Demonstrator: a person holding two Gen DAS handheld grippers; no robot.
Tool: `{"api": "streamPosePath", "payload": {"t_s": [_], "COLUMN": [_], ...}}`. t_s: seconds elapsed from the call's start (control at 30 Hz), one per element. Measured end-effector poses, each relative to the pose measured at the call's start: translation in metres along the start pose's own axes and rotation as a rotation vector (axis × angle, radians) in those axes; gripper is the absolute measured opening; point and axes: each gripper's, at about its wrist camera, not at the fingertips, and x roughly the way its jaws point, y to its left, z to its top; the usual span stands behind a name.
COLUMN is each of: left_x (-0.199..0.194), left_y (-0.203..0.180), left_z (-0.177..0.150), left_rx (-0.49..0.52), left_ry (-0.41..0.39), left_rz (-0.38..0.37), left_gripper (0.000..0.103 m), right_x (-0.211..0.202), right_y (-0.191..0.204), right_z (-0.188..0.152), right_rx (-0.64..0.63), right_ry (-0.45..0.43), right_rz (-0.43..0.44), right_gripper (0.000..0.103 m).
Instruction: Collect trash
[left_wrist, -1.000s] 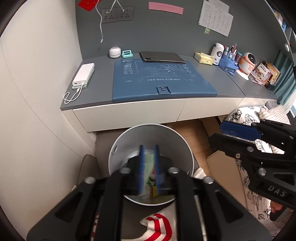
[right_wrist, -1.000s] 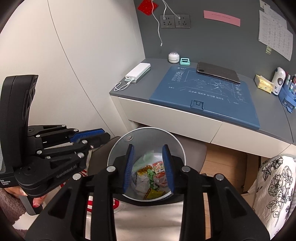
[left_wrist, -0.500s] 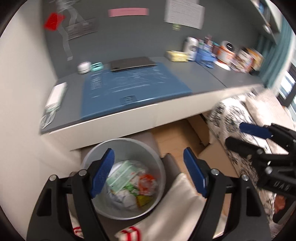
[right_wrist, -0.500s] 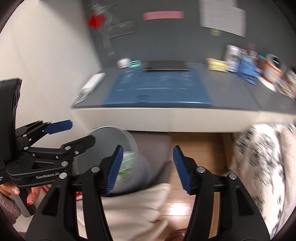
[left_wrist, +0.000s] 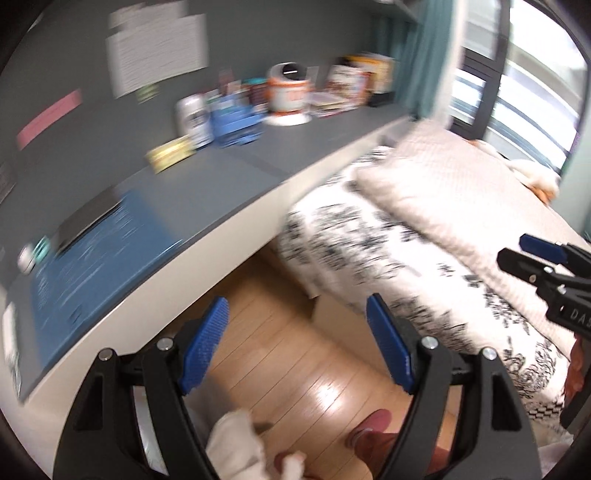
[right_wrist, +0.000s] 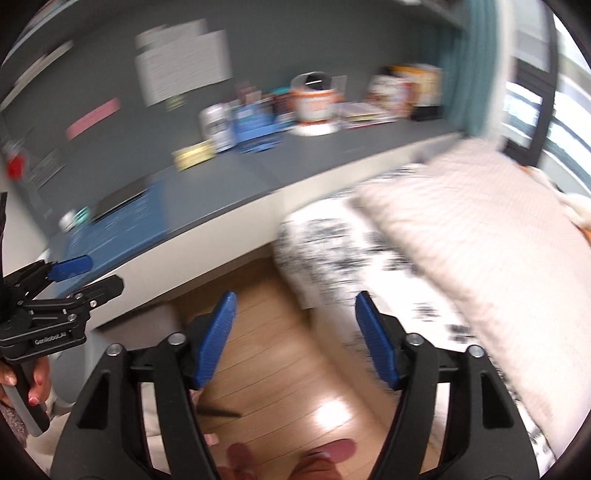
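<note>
Both views are blurred by motion. My left gripper (left_wrist: 295, 347) is open and empty above the wooden floor (left_wrist: 288, 369); it also shows at the left edge of the right wrist view (right_wrist: 85, 275). My right gripper (right_wrist: 295, 336) is open and empty above the same floor (right_wrist: 280, 373); it shows at the right edge of the left wrist view (left_wrist: 517, 251). The trash bin is out of both views. No trash item can be made out.
A grey desk (left_wrist: 229, 173) with a blue mat (left_wrist: 92, 258) runs across the left, with small items at its back. A bed with a black-and-white cover (left_wrist: 388, 266) and a pale pillow (right_wrist: 480, 236) fills the right. A window (left_wrist: 528, 74) lies beyond.
The left gripper opened and dropped its wrapper into the bin. Both grippers then swung right, away from the bin, toward the bed; the right gripper opened wider.
</note>
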Motion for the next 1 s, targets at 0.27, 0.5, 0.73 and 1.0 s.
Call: {"api": "streamPosePath", "payload": {"t_s": [0.27,0.5,0.73,1.0], "left_x": [0.042,0.059,0.084,0.135], "left_y": [-0.141,-0.236,-0.278,-0.309], "left_z": [0.069,0.109,0.146,0.205], "left_rx": [0.156,0.266,0.353,0.482], "left_ry": [-0.067,-0.079,-0.068,-0.028], "left_rz": [-0.135,-0.243,-0.323,-0.425], "left_gripper": [0.081,0.083,0.086,0.086], "right_x": [-0.039,-0.067,-0.065,-0.037], "right_y": [-0.159,-0.242,-0.279,-0.307], "right_z": [0.011,0.007,0.011,0.045], "right_rx": [0.164,0.272,0.381,0.513], "right_ry": [-0.068,-0.1,-0.1,-0.106], "right_rz": [-0.192,-0.287,-0.348,-0.454], "right_gripper": [0.074,0.079,0.079,0.079]}}
